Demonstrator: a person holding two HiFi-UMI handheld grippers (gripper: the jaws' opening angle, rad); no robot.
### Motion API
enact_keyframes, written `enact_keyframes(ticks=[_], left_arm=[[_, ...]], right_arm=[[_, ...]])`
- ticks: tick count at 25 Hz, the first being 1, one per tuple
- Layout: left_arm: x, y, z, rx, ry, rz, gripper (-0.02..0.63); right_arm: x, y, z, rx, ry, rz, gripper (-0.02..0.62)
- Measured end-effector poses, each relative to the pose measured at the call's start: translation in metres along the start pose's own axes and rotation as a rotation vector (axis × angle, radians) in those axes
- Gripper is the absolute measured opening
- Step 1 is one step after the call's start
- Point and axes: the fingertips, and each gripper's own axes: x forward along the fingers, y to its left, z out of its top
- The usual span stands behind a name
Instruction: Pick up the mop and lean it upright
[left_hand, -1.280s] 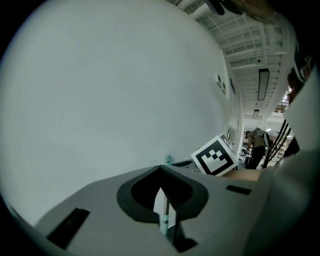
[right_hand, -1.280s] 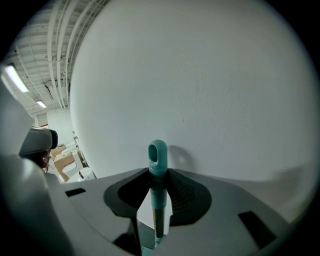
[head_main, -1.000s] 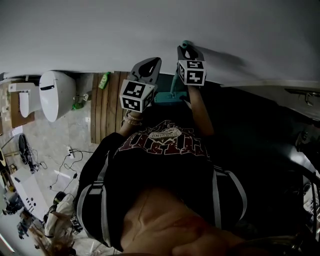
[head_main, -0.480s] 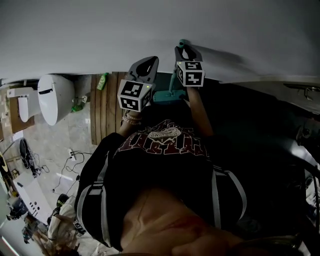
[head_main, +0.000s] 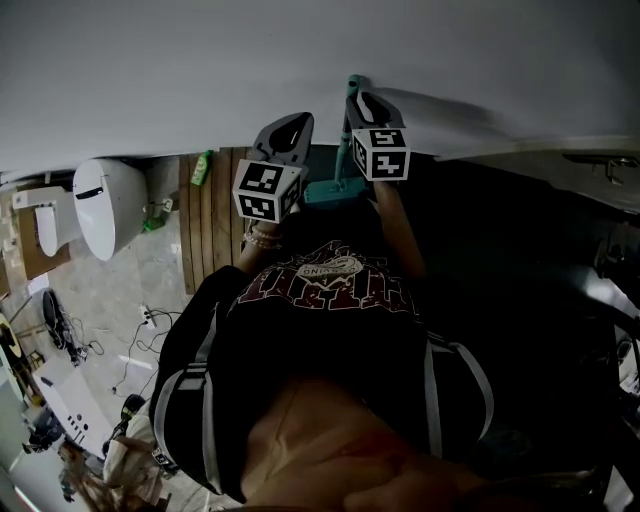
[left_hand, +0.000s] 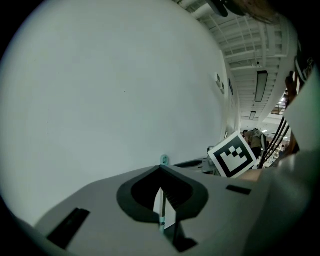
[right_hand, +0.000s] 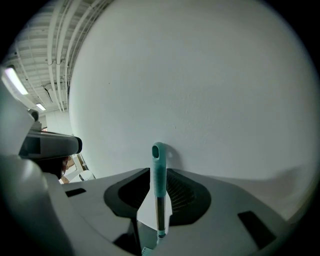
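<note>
The mop stands nearly upright against the white wall (head_main: 300, 50). Its teal head (head_main: 333, 191) rests on the floor below, and the teal handle tip (head_main: 353, 82) is close to the wall. My right gripper (head_main: 359, 98) is shut on the handle's upper part. In the right gripper view the teal grip (right_hand: 158, 170) rises between the jaws of the right gripper (right_hand: 159, 176). My left gripper (head_main: 298, 120) hangs just left of the pole, shut and holding nothing. In the left gripper view the left gripper (left_hand: 160, 169) has the thin pole (left_hand: 161, 212) showing beyond its jaws.
A white toilet (head_main: 108, 205) stands at the left, beside a strip of wooden slats (head_main: 205, 235) with a green bottle (head_main: 202, 168). Cables (head_main: 140, 325) lie on the tiled floor lower left. The person's torso fills the view's centre. The right side is dark.
The right gripper and the mop handle have shifted slightly left and closer to the wall. The left gripper has drifted the same way beside it.
</note>
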Motion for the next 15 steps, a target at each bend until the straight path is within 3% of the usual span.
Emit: enact_keyframes(ticks=[6,15], left_arm=[[0.004,-0.010,-0.002,0.003,-0.003,-0.014,0.040],[0.000,-0.025,0.002,0.020,-0.014,-0.039,0.040]], right_arm=[[-0.021,0.002,0.007,0.001,-0.042,0.021,0.107],[-0.055,0.014,0.016,-0.014,-0.091,0.026,0.024]])
